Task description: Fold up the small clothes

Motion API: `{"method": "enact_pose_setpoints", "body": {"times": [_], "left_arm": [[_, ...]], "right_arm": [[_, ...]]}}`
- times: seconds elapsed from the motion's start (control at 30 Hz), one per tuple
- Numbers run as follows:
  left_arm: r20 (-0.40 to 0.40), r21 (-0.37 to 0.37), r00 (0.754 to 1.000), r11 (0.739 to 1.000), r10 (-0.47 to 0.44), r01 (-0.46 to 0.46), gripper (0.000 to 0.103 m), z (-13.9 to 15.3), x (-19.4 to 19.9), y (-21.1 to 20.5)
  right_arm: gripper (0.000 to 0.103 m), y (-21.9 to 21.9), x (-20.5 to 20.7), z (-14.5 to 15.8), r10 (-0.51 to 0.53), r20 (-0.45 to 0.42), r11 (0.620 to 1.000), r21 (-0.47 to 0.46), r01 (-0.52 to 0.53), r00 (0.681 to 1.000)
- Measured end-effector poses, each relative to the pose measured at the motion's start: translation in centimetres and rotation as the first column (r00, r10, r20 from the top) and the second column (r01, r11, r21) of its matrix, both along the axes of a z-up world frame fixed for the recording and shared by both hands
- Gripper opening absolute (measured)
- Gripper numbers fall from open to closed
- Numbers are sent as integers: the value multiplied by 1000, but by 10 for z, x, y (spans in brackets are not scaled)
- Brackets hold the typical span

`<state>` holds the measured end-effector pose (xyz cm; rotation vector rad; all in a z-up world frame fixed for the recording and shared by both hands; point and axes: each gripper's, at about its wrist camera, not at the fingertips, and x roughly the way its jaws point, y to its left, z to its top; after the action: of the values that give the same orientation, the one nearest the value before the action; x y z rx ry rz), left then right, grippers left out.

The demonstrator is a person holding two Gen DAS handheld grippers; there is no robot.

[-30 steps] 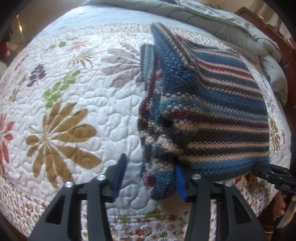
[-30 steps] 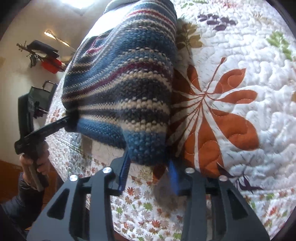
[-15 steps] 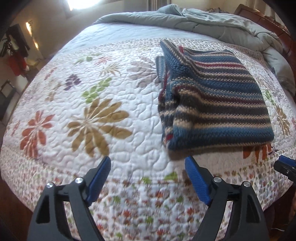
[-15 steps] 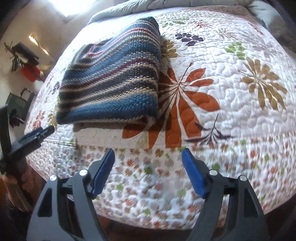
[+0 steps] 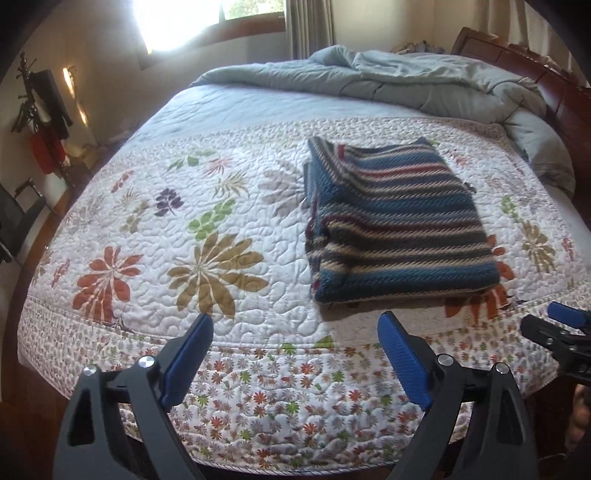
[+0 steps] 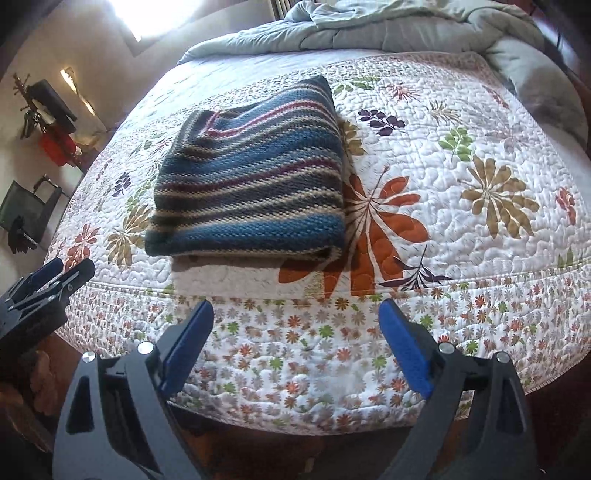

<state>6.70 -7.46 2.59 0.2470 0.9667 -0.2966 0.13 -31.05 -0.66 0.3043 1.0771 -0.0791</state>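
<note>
Below, left gripper (image 5: 295,332) and right gripper (image 6: 295,319), jaws opening, nothing between them. Beyond, folded striped sweater (image 6: 251,181) flat on floral quilt (image 6: 461,229).

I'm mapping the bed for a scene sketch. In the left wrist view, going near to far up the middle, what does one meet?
Left hand-held gripper, jaws opening with nothing between them → small-flower border of the quilt → folded striped knit garment → rumpled grey-blue comforter → curtained window.
</note>
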Motion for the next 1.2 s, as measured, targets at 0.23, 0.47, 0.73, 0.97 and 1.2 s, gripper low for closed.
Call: {"method": "enact_pose_setpoints", "body": {"times": [0.23, 0.47, 0.73, 0.97, 1.2], "left_arm": [[22, -7, 1000, 1000, -6, 6, 93, 11, -4, -2], [19, -4, 1000, 1000, -2, 2, 93, 10, -3, -3], [16, 6, 1000, 1000, -3, 3, 94, 8, -1, -3], [14, 29, 1000, 1000, 7, -8, 94, 1, 4, -2], [-1, 33, 1000, 999, -2, 2, 94, -3, 5, -4]], "right_arm": [[90, 8, 3, 9, 1, 9, 1000, -2, -1, 1000], [90, 11, 5, 12, 12, 9, 1000, -12, -12, 1000], [91, 14, 5, 15, 21, 17, 1000, -15, -21, 1000], [91, 15, 7, 14, 13, 9, 999, -43, -13, 1000], [91, 12, 7, 11, 3, 8, 998, -58, -2, 1000]]}}
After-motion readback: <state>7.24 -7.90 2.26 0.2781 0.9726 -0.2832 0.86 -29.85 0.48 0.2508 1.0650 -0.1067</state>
